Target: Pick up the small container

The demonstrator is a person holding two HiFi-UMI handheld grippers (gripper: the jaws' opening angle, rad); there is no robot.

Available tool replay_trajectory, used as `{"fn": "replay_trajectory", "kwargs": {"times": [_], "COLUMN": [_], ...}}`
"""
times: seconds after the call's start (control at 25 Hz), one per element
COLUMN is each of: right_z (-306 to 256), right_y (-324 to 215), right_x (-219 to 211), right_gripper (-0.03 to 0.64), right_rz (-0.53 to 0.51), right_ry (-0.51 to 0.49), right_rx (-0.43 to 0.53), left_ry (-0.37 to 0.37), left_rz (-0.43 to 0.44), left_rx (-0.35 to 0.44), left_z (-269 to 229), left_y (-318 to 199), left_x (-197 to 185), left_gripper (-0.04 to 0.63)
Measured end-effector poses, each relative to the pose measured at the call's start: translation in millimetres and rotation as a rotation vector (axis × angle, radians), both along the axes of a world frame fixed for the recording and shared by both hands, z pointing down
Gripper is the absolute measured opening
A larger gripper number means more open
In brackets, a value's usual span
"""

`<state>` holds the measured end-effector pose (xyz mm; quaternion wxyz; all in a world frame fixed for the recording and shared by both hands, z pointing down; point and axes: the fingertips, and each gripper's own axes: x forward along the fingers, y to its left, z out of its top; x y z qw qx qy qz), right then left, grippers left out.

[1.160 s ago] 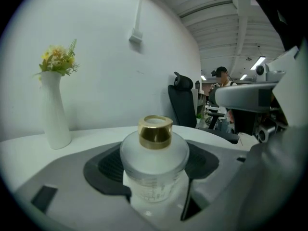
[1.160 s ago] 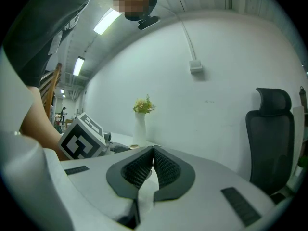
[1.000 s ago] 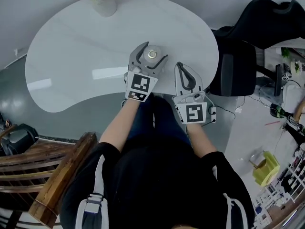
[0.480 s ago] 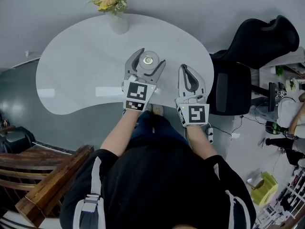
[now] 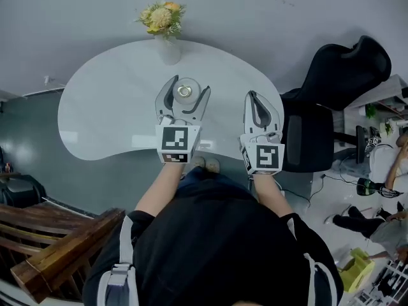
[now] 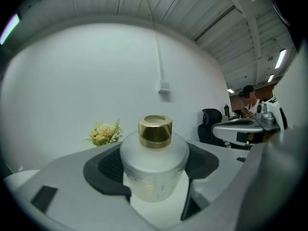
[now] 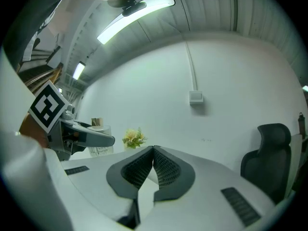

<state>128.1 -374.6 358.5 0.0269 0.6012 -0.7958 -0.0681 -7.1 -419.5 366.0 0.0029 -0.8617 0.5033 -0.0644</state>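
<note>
The small container is a frosted white jar with a gold cap. It sits between the jaws of my left gripper over the white table. In the left gripper view the container fills the gap, and both dark pads press its sides. My right gripper hovers over the table's right end with nothing in it. Its ribbed pads meet at the tip. The right gripper view also shows the container off to the left, held by the left gripper.
A vase of yellow flowers stands at the table's far edge, close to the white wall. A black office chair is at the right of the table. A wooden chair sits at the lower left. Clutter lies on the floor at the far right.
Both grippers have moved forward over the table, away from the body. The container has stayed between the left jaws throughout. The head view has shifted, so the vase is now fully in sight.
</note>
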Motion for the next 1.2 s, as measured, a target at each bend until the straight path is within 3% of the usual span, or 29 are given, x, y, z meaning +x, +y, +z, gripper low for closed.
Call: {"fn": "replay_trajectory", "kwargs": {"times": [0.36, 1.2], "right_z": [-15, -8], "right_y": [10, 22], "right_x": [-13, -21], "right_gripper": [0.021, 0.021], "right_rz": [-0.016, -0.032], "right_ry": [0.009, -0.023], "right_rx": [0.019, -0.001], "left_ry": [0.01, -0.009], "left_rz": [-0.066, -0.061], "left_rx": [0.04, 0.02], "left_z": [-20, -11], "left_y": [19, 36], "left_x": [-26, -30], "left_gripper": [0.337, 0.337]}}
